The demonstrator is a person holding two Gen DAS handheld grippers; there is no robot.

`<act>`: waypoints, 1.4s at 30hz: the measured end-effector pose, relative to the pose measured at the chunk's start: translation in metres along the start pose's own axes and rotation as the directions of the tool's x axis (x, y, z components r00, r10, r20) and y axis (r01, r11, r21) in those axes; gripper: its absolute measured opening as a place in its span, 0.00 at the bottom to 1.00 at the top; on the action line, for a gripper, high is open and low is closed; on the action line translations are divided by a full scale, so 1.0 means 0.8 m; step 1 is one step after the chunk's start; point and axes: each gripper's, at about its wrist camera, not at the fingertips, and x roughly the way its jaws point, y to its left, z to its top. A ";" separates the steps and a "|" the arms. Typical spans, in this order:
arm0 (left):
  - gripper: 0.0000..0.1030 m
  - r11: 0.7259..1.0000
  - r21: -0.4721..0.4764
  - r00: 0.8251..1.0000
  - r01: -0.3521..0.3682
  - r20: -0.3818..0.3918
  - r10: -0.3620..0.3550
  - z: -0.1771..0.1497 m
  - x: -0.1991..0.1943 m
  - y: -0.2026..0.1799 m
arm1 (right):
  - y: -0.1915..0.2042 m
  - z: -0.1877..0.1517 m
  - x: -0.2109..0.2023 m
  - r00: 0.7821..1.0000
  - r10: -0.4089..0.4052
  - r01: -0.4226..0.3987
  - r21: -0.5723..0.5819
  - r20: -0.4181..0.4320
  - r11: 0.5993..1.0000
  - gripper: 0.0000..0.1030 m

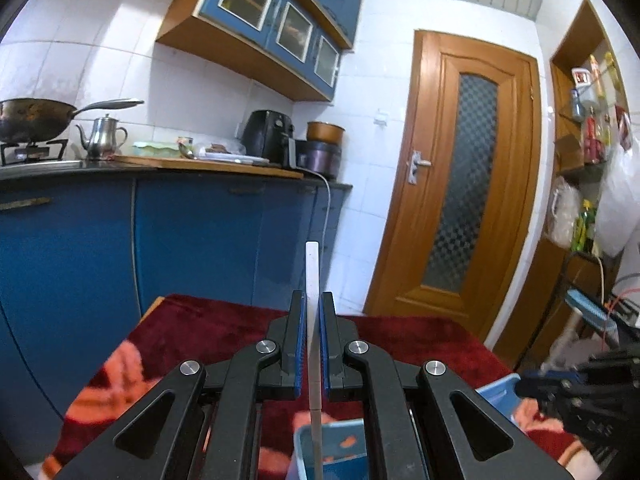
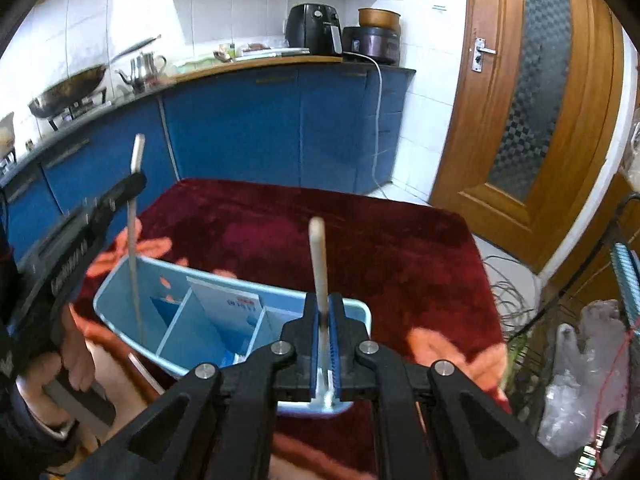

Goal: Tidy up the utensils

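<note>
Two black grippers each hold one upright utensil over one light-blue plastic divided organizer box (image 2: 120, 294) on the dark-red cloth: the left gripper (image 1: 313, 304), at nine o'clock, clamps a flat white stick (image 1: 312, 268), while the right gripper (image 2: 324, 304), its jaws barely parted, keeps a pale wooden-handled utensil (image 2: 319, 256) between its pads.

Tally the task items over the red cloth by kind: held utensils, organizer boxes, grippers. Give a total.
Utensils held upright: 2, a white-handled utensil in the left gripper and a beige-handled utensil in the right gripper
Light blue divided organizer box: 1
Grippers: 2
Total: 5
</note>
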 end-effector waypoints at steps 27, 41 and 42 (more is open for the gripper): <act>0.36 0.998 0.062 0.974 0.006 -0.224 0.008 -0.018 -0.080 -0.029 | -0.054 -0.062 -0.073 0.962 0.220 -0.241 0.121 0.163 0.963 0.34; 0.36 0.983 0.169 0.922 0.072 -0.388 -0.001 -0.068 -0.100 -0.036 | -0.047 -0.131 -0.082 0.978 0.199 -0.206 0.182 0.054 0.962 0.36; 0.36 0.981 0.178 0.916 0.076 -0.401 0.002 -0.072 -0.100 -0.037 | -0.045 -0.135 -0.083 0.979 0.196 -0.202 0.181 0.052 0.962 0.36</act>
